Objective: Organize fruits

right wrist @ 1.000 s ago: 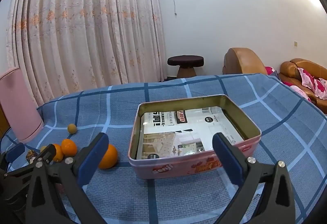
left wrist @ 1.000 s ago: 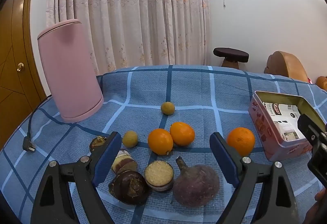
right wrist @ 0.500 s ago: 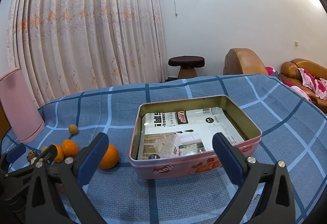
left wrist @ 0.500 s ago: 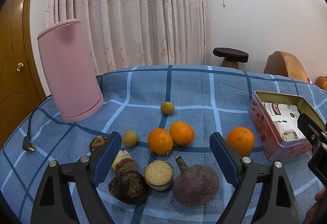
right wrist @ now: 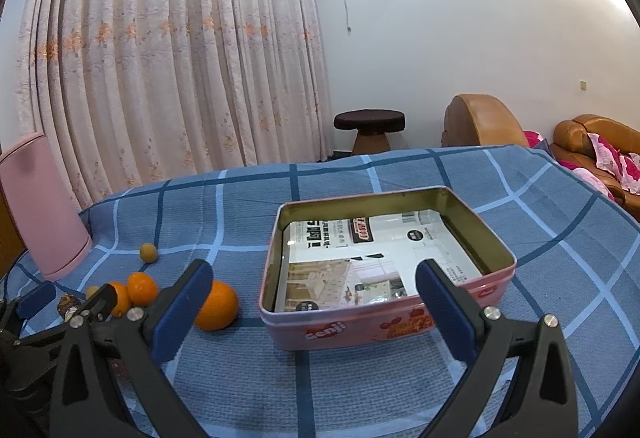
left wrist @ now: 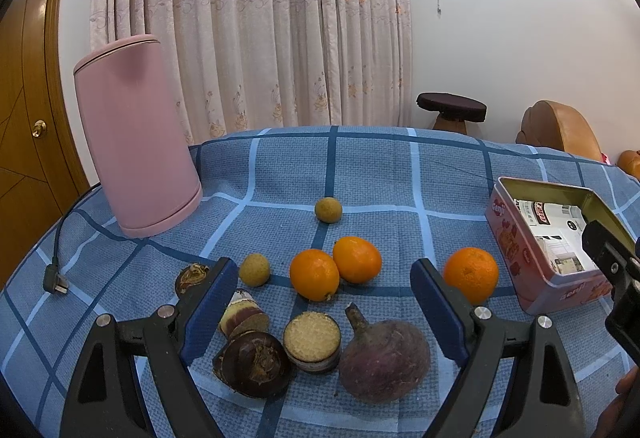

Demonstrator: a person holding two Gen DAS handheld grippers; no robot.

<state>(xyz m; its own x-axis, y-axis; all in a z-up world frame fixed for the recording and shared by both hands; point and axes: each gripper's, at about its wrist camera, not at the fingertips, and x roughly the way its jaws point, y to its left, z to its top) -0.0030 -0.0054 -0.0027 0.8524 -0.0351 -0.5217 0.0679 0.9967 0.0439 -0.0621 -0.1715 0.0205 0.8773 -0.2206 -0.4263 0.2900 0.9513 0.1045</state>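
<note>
Blue checked cloth; both grippers gape empty, left gripper hiding perhaps a sliced fruit.

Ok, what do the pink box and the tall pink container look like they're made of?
The pink box looks like thin printed metal: dull brassy inside walls, rolled rim, glossy pink outside. A printed sheet lines its floor. The tall pink container seems matte plastic or coated metal, smooth and seamless; I can't tell which.
</note>
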